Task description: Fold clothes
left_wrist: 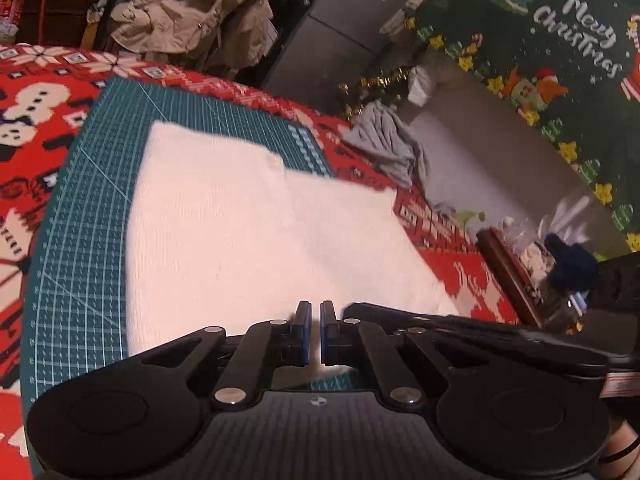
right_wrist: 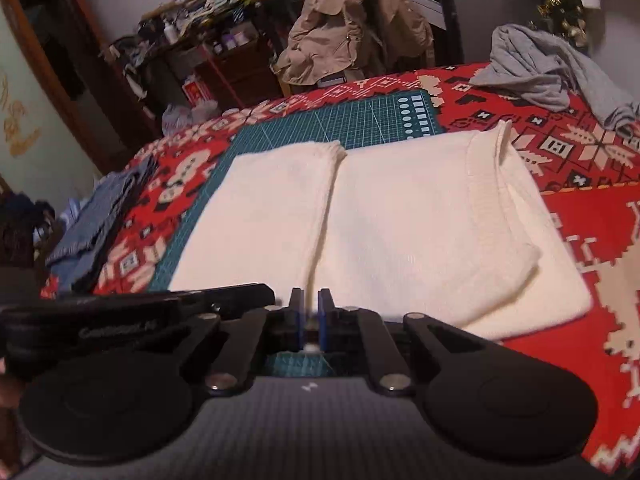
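Left wrist view: left gripper (left_wrist: 315,334) low at the near edge of the white garment (left_wrist: 256,232). Its 2 blue-padded fingers (left_wrist: 305,332) stand nearly together, a thin gap between them with white cloth showing in it; they look to be pinching the garment's near hem. The garment lies flat, partly on the green cutting mat (left_wrist: 88,208) and partly over the red Christmas tablecloth (left_wrist: 36,128). A folded panel covers its left part, with an edge running down the middle. The right gripper (left_wrist: 460,326) enters from the right, its arm lying just beside the left gripper's fingers. A grey garment (left_wrist: 384,140) sits crumpled at the table's far edge. A beige jacket (left_wrist: 200,12) hangs behind the table. A green "Merry Christmas" banner (left_wrist: 560,40) fills the upper right.

Right wrist view: right gripper (right_wrist: 307,320), 2 fingers (right_wrist: 326,316) close together on a bit of white cloth at the white garment's (right_wrist: 400,220) near edge, pinching it. The garment lies spread flat with a lengthwise fold seam left of centre and a sleeve (right_wrist: 504,216) folded over on the right. The left gripper (right_wrist: 140,312) lies just left, touching or nearly so. Cutting mat (right_wrist: 360,120) shows beyond the garment. Grey garment (right_wrist: 544,68) heaped at far right on the tablecloth (right_wrist: 580,208). Blue folded clothes (right_wrist: 92,220) at the left table edge. Beige jacket (right_wrist: 356,20) behind.
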A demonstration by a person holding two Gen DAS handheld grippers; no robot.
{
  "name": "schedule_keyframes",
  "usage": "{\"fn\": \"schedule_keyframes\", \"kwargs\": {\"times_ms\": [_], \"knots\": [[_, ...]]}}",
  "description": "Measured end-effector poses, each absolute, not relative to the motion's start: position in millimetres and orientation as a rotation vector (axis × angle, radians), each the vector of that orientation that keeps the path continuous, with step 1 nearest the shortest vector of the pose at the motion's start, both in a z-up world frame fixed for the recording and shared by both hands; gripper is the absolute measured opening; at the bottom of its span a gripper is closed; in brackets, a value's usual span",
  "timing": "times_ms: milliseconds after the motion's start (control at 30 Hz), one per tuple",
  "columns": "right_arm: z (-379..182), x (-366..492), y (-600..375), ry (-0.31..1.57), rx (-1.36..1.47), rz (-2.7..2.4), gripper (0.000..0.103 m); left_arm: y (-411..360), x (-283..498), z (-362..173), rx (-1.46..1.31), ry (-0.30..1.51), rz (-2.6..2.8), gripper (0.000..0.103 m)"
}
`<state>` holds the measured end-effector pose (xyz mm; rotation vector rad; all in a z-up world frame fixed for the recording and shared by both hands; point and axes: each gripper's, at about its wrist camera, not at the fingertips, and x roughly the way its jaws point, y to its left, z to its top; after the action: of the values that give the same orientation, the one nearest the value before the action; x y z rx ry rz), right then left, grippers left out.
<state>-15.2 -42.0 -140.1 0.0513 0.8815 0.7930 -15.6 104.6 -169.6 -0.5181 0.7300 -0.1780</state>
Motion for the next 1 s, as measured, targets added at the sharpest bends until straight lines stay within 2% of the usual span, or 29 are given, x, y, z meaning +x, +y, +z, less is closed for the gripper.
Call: {"fn": "schedule_keyframes", "kwargs": {"times_ms": [233, 367, 433, 633, 767, 867, 1000], "knots": [[-154.2, -8.2, -5.5, 0.827, -0.068, 0.787, 0.008, 107.8, -13.2, -175.2, -0.503, 0.754, -0.123, 0.002], [-157.2, -8.8, -13.6, 0.814, -0.061, 0.774, 0.008, 102.2, -14.1, -176.6, -0.481, 0.763, -0.129, 0.002], [-152.6, -10.2, -20.8, 0.804, -0.055, 0.738, 0.0, 99.3, -15.5, -173.9, -0.466, 0.766, -0.132, 0.002], [-131.3, -17.9, -68.9, 0.766, 0.03, 0.724, 0.001, 89.1, -24.2, -165.7, -0.437, 0.76, -0.158, 0.004], [-125.6, -26.6, -106.5, 0.752, 0.049, 0.668, 0.009, 82.6, -31.7, -161.8, -0.419, 0.749, -0.174, 0.004], [-128.5, -27.5, -135.6, 0.753, 0.079, 0.59, 0.009, 80.3, -40.3, -158.8, -0.425, 0.732, -0.176, 0.004], [-137.8, -13.1, -174.3, 0.778, 0.166, 0.474, 0.023, 79.6, -48.1, -159.3, -0.425, 0.724, -0.164, 0.004]]}}
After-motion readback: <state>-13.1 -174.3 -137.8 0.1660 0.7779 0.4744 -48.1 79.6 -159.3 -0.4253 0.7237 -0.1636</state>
